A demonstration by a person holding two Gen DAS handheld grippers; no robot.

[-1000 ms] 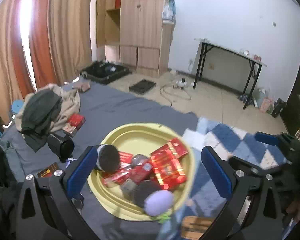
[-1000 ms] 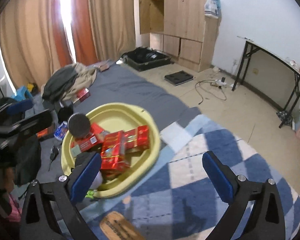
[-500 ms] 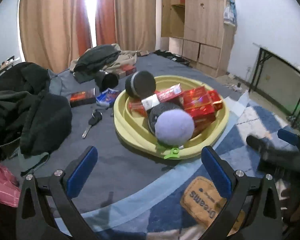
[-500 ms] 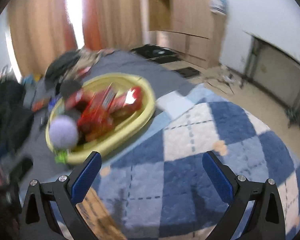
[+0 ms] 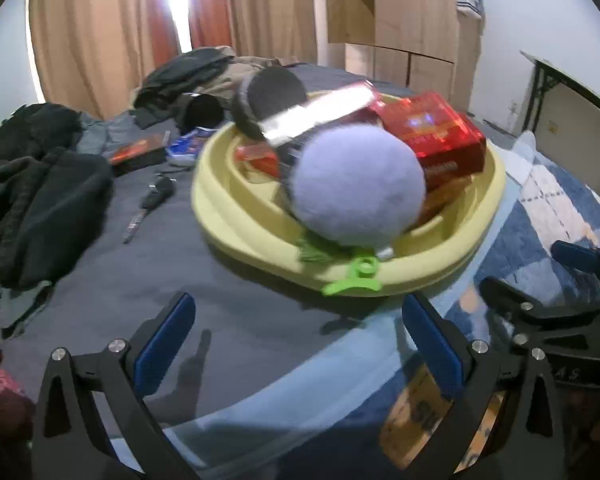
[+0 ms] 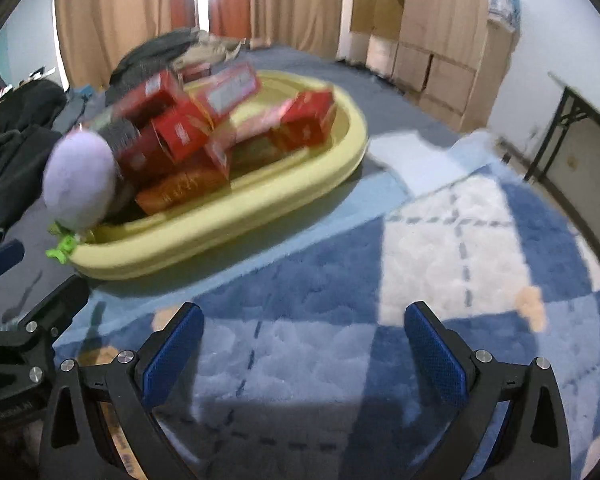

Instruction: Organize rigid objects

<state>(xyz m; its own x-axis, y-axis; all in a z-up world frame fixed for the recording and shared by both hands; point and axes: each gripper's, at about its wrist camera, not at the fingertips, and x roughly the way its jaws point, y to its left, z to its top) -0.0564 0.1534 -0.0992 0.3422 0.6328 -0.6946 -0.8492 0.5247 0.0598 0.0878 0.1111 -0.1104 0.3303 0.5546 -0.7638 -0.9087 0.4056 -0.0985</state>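
Both cameras now sit lower and closer to the yellow basin (image 5: 236, 216) than half a second ago, so it fills more of each frame. Seen from the left wrist, the left gripper (image 5: 298, 346) has its blue-padded fingers (image 5: 166, 342) spread wide at the bottom of the frame, holding nothing. They hang above a dark grey blanket (image 5: 188, 276). The basin sits in the middle of the frame, just beyond the fingers. A pale purple fluffy ball (image 5: 358, 184) rests at its near edge, partly over the rim, with a bright green clip (image 5: 354, 278) just below it on the outside of the rim. Behind the ball lie red boxes (image 5: 432, 128) and a dark round earmuff pad (image 5: 272, 96) — one long box catches a white glare. On the blanket at the left of the frame lie a car key (image 5: 154, 200), dark clothes (image 5: 40, 184) and a small black and red box (image 5: 134, 154). The right gripper (image 5: 556, 300) shows at the right edge of this view.

Seen from the right wrist, the right gripper (image 6: 304, 344) is also spread wide and empty, low in the frame, over a blue and white checked rug (image 6: 420, 240). The basin lies in the upper left of this frame, piled with red boxes (image 6: 180, 132), with the purple ball (image 6: 80, 180) at its left end. This view is blurred, so small print on the boxes cannot be read. Wooden cupboards (image 6: 432, 32) stand against the far wall at the upper right, and tan curtains (image 6: 120, 20) hang at the upper left.
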